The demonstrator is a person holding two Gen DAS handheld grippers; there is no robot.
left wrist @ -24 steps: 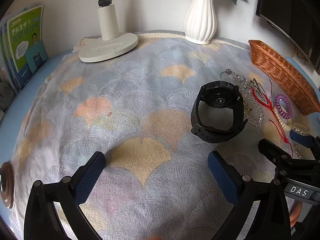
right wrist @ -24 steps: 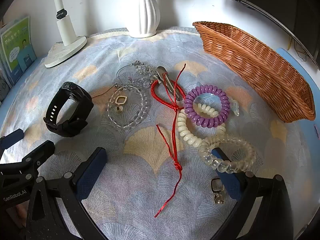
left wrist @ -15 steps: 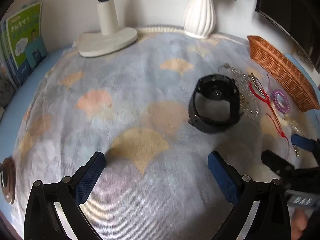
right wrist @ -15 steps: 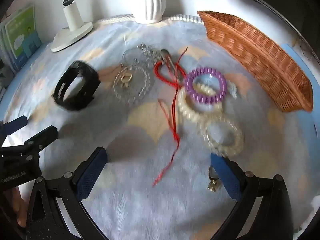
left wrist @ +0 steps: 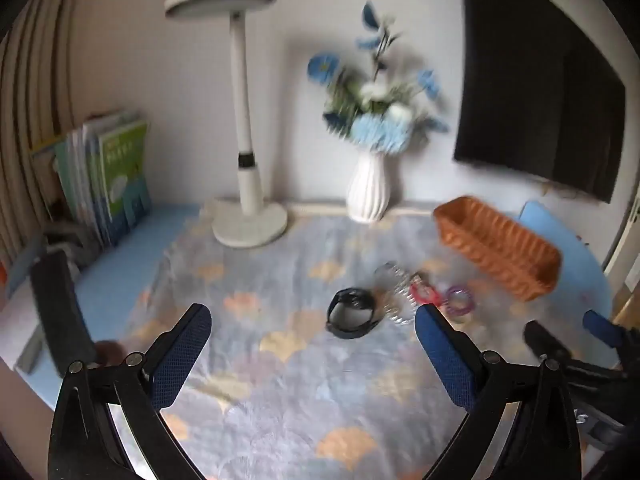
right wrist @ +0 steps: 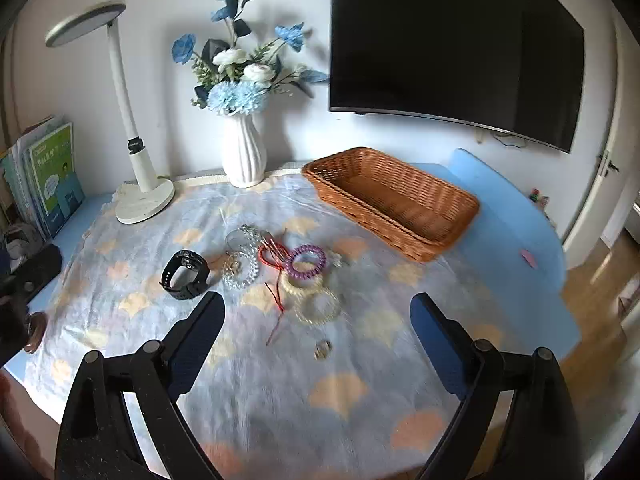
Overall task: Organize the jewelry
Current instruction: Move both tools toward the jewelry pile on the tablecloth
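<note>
A black watch lies on the patterned cloth, left of a heap of jewelry. The heap holds a clear bead bracelet, a red cord, a purple coil band and pale coil bands. A small metal charm lies apart, nearer me. Behind them stands an empty wicker basket. My right gripper hangs open, high above the cloth's near part. My left gripper is open too, well back from the watch, with the basket at the right. Nothing is between either pair of fingers.
A white desk lamp and a white vase of blue flowers stand at the back. Books lean at the left. A dark screen hangs on the wall. The blue table edge drops off at the right.
Both grippers have pulled up and back from the cloth, so the jewelry looks smaller and farther away. Both stayed open. No item has moved.
</note>
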